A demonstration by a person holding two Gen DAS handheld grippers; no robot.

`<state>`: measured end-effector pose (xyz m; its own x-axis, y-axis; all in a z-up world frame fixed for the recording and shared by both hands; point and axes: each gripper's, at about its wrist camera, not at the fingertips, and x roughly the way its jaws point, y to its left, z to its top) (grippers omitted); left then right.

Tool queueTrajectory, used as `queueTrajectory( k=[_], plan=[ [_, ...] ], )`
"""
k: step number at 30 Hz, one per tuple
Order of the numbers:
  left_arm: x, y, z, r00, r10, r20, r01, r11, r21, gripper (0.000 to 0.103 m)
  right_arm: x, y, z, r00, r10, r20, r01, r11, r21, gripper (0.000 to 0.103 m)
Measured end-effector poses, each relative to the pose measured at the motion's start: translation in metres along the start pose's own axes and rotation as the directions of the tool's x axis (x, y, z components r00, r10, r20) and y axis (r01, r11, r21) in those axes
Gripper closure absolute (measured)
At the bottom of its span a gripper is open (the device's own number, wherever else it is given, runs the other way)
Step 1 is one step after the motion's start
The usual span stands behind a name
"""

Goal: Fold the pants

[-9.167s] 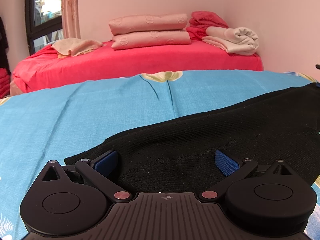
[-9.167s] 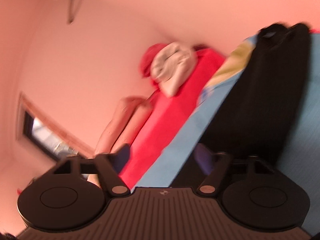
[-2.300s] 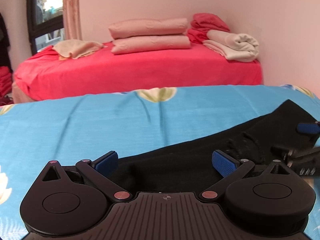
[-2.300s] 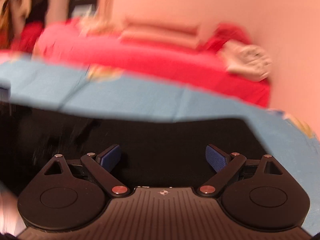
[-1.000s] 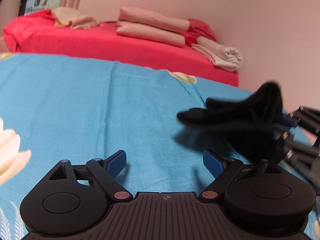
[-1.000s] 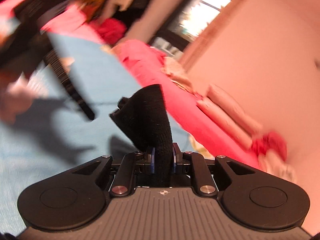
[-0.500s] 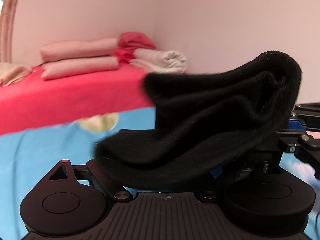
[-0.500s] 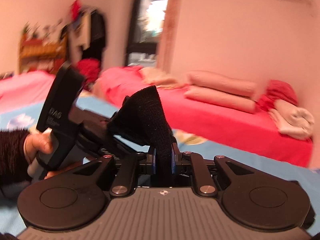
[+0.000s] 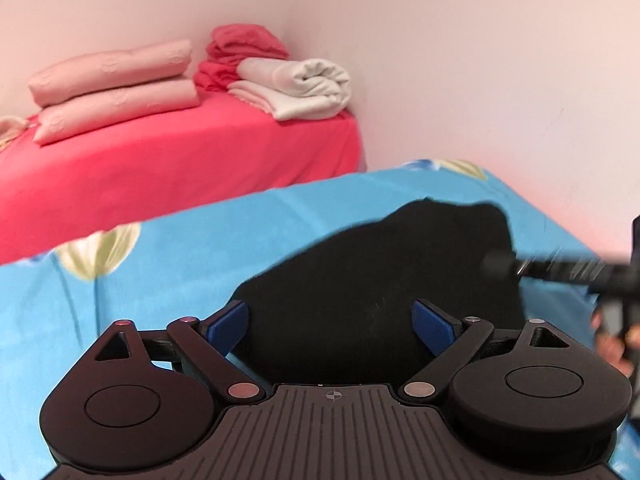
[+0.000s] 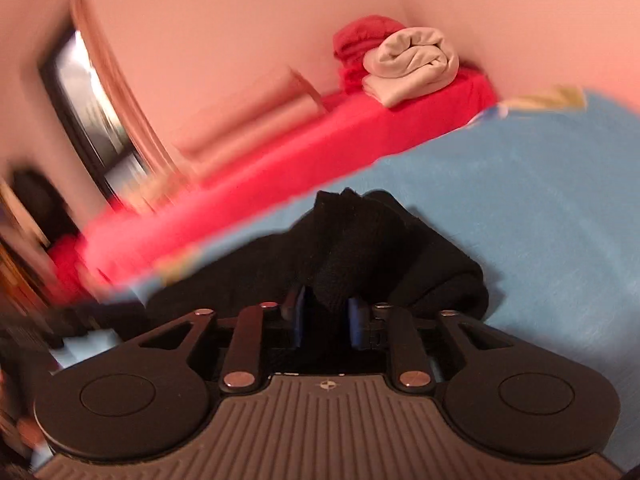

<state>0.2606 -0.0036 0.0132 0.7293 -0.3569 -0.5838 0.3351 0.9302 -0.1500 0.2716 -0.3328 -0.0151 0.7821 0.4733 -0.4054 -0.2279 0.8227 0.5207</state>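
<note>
The black pants [image 9: 384,280] lie as a folded bundle on the blue flowered sheet [image 9: 160,264]. My left gripper [image 9: 331,326] is open, its blue pads on either side of the bundle's near edge, holding nothing. In the right wrist view the pants [image 10: 360,248] are bunched on the sheet [image 10: 540,208] and my right gripper [image 10: 327,322] is shut on a fold of them, with the blue pads narrowly apart around the cloth. The right gripper's body shows blurred at the right edge of the left wrist view [image 9: 560,270].
A red bed [image 9: 180,160] stands behind with stacked pink pillows [image 9: 116,88], a red blanket [image 9: 244,52] and a rolled white blanket [image 9: 304,88]. A pink wall [image 9: 480,60] runs close on the right. A window [image 10: 88,92] is at the left.
The pants were held up in front of the left camera; now they lie lower on the sheet. The right gripper has swung down with them and its pads have parted slightly.
</note>
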Motion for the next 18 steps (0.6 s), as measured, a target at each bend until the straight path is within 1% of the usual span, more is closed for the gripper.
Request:
queueTrajectory(
  k=[1,2,3,4,7,8,9,10,11,12,13,14,15,16,17,18],
  plan=[
    [0.0,0.003,-0.004,1.0,0.007,-0.002,-0.007,1.0,-0.016,0.0,-0.003,-0.004,0.004,0.999,0.016,0.029,-0.017,0.999,0.029,0.03],
    [0.0,0.007,-0.008,1.0,0.002,-0.006,-0.002,0.999,-0.039,0.0,-0.005,-0.007,0.009,0.998,0.027,0.065,-0.029,0.999,0.043,0.026],
    [-0.001,0.011,-0.01,1.0,-0.011,-0.008,0.011,0.998,-0.065,0.0,-0.006,-0.009,0.013,0.996,0.032,0.078,-0.036,0.998,0.045,0.024],
    [-0.002,0.014,-0.011,1.0,-0.021,-0.009,0.021,0.996,-0.088,0.0,-0.003,-0.01,0.018,0.997,0.036,0.067,-0.039,0.998,0.045,0.024],
    [-0.006,0.02,-0.013,0.999,-0.033,-0.003,0.032,0.992,-0.124,0.0,0.018,-0.007,0.032,0.999,0.035,-0.014,-0.034,0.997,0.069,0.023],
    [-0.008,0.019,-0.013,1.0,-0.031,-0.003,0.031,0.992,-0.125,0.0,0.025,-0.005,0.034,0.999,0.033,-0.022,-0.031,0.997,0.076,0.024],
    [-0.009,0.017,-0.014,1.0,-0.027,-0.004,0.026,0.992,-0.123,0.0,0.031,-0.005,0.039,0.999,0.028,-0.024,-0.026,0.996,0.085,0.035],
    [-0.011,0.015,-0.015,1.0,-0.022,-0.005,0.021,0.993,-0.12,0.0,0.034,-0.003,0.04,0.999,0.013,-0.031,-0.01,0.996,0.09,0.082],
    [-0.011,0.013,-0.014,1.0,-0.019,-0.006,0.018,0.993,-0.116,0.0,0.032,0.005,0.035,0.998,-0.018,-0.056,0.022,0.998,0.065,0.081],
    [-0.01,0.011,-0.013,1.0,-0.017,-0.007,0.017,0.993,-0.114,0.0,0.034,0.014,0.036,0.995,-0.058,-0.077,0.059,0.998,0.011,0.082],
    [-0.01,0.01,-0.011,1.0,-0.019,-0.006,0.018,0.993,-0.113,0.0,0.027,0.022,0.036,0.996,-0.078,-0.048,0.076,0.996,-0.045,0.082],
    [-0.009,0.009,-0.011,1.0,-0.021,-0.004,0.021,0.993,-0.113,0.0,0.015,0.026,0.036,0.999,-0.053,0.009,0.053,0.996,-0.072,0.082],
    [-0.008,0.006,-0.01,1.0,-0.023,-0.006,0.022,0.993,-0.113,0.0,0.004,0.024,0.038,0.997,-0.002,0.072,0.006,0.998,-0.062,0.082],
    [-0.006,0.003,-0.009,1.0,-0.025,-0.008,0.024,0.993,-0.112,0.0,-0.001,0.019,0.038,0.994,0.018,0.105,-0.014,0.999,-0.041,0.081],
    [-0.003,0.0,-0.009,1.0,-0.026,-0.014,0.024,0.994,-0.109,0.0,0.001,0.012,0.036,0.994,-0.015,0.105,0.017,1.0,-0.02,0.081],
    [0.001,-0.005,-0.008,0.999,-0.024,-0.029,0.021,0.995,-0.101,0.0,0.011,0.007,0.031,0.993,-0.1,0.068,0.103,0.994,-0.043,0.081]
  ],
)
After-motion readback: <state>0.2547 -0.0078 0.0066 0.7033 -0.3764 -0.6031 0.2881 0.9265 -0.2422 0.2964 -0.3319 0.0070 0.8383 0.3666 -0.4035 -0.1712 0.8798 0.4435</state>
